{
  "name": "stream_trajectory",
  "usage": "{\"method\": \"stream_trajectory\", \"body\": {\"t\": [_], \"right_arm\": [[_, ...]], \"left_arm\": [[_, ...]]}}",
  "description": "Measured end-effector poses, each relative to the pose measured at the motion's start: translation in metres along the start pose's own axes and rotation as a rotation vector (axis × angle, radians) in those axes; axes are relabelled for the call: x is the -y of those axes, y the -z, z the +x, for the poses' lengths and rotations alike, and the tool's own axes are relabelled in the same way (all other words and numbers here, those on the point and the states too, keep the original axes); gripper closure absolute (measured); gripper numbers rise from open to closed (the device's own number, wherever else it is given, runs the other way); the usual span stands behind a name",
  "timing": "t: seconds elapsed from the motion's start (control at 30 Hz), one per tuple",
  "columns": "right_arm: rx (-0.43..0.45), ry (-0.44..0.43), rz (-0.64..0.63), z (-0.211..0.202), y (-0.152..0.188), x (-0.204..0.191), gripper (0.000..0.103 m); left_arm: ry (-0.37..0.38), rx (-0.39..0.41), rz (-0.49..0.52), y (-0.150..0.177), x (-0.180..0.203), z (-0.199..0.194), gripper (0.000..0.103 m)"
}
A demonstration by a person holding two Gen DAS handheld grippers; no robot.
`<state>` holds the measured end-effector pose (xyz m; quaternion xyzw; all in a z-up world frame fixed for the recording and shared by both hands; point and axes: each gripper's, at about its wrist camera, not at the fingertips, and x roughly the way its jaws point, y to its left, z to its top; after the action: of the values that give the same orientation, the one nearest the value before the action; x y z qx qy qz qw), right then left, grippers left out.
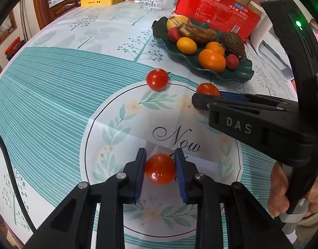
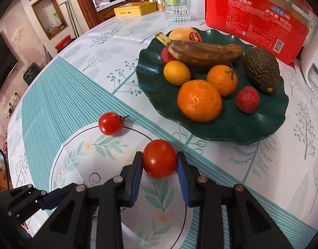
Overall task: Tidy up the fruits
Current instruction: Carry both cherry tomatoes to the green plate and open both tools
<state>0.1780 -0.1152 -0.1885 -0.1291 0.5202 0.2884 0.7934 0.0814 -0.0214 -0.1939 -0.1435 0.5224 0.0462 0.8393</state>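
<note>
Three red tomatoes lie on the patterned tablecloth. My left gripper [image 1: 160,162] is shut on the near tomato [image 1: 160,168], its blue pads pressing both sides. My right gripper [image 2: 159,162] is shut on a second tomato [image 2: 159,158]; in the left wrist view that gripper [image 1: 202,98] reaches in from the right with its tomato [image 1: 207,89] partly hidden behind the fingers. A third tomato [image 1: 157,79] [image 2: 110,123] with a small stem sits loose further left. A dark green wavy plate [image 2: 260,128] [image 1: 240,73] beyond holds oranges, a brown banana, an avocado and red lychee-like fruits.
A red paper-cup package [image 2: 256,18] stands behind the plate, with a glass tumbler [image 2: 177,8], a yellow tin [image 2: 136,8] and bottles at the table's far edge. A white appliance [image 1: 271,47] sits to the right. A hand [image 1: 280,191] holds the right gripper's handle.
</note>
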Motion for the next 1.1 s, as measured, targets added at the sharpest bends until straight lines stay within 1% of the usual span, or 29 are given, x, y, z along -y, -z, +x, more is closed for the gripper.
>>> {"method": "stream_trajectory", "body": {"t": [0.3,0.47,0.63,0.73,0.83,1.1], "right_arm": [[-0.012,-0.036,0.031,-0.020,0.013,0.002,0.072],[0.006,-0.045,0.070,-0.041,0.016,0.008,0.072],[0.029,-0.039,0.126,-0.064,0.011,0.019,0.072],[0.029,-0.005,0.149,-0.079,0.002,0.025,0.072],[0.050,-0.003,0.168,-0.096,-0.011,0.032,0.072],[0.153,0.095,0.141,-0.153,-0.069,0.043,0.072]], "left_arm": [[0.011,0.036,-0.012,-0.017,-0.010,-0.020,0.077],[0.033,0.037,-0.011,-0.035,-0.012,-0.028,0.077],[0.044,0.056,0.027,-0.059,-0.007,-0.045,0.077],[0.041,0.060,0.064,-0.079,0.001,-0.055,0.077],[0.060,0.073,0.084,-0.105,0.007,-0.068,0.077],[0.097,0.133,0.156,-0.169,0.031,-0.103,0.077]]}}
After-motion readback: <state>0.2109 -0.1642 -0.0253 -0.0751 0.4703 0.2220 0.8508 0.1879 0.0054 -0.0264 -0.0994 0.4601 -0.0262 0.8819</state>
